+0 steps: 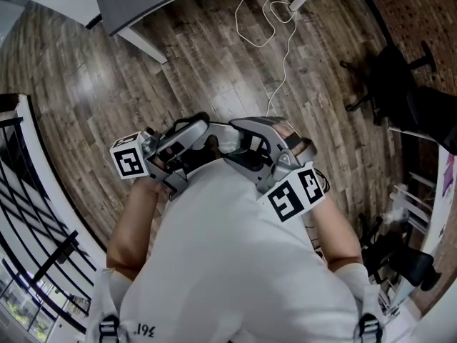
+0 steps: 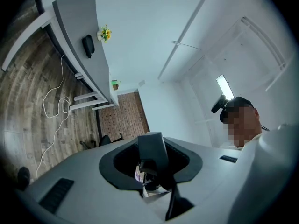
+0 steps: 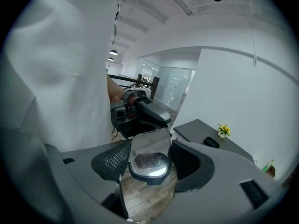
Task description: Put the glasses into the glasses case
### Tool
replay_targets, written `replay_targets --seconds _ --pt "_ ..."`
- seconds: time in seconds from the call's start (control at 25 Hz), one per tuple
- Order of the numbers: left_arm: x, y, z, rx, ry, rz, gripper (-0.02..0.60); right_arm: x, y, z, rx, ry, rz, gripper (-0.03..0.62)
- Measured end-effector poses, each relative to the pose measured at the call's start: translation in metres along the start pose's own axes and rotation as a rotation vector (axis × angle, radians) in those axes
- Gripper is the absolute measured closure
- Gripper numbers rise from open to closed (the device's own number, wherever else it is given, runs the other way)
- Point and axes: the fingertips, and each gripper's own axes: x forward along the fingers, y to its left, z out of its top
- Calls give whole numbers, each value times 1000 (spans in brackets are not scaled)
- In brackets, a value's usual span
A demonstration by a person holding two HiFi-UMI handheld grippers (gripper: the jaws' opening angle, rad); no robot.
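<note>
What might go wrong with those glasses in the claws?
The right claw squeezes the clear lens of the dark-framed glasses directly, so it may smudge, scratch or slip. The left claw seems to pinch a thin part of the frame; opposing pulls might bend it. They hang above the wooden floor, so a slip means a drop.

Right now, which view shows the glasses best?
Right gripper view: one lens of the glasses fills the gap between its jaws. Left gripper view shows only a dark frame part; head view barely shows them.
</note>
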Motion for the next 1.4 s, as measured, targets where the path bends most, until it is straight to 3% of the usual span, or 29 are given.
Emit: replay_targets --seconds 0.12,0.4,0.56,0.68,0.88,1.12,1.24,1.4 --pt "0 0 2 -9 -11 -9 443 1 -1 -1 18 -6 4 315" --pt "-4 0 15 -112 -163 -78 448 9 -8 7 59 -49 -1 315" --pt "-2 -3 22 -102 -175 -104 449 13 -12 10 59 -55 -8 315" --pt "-4 -4 22 -3 -128 -73 448 14 -11 11 37 -50 -9 313" --pt "-14 -8 18 229 4 -7 434 20 -4 15 3 -50 30 313" --pt "-32 -17 21 415 83 11 407 28 -2 23 2 -54 42 313" --pt "-40 -19 26 478 98 21 399 35 -2 27 10 -52 46 313" --pt "-52 -16 34 486 94 42 399 50 -2 31 8 -23 39 313"
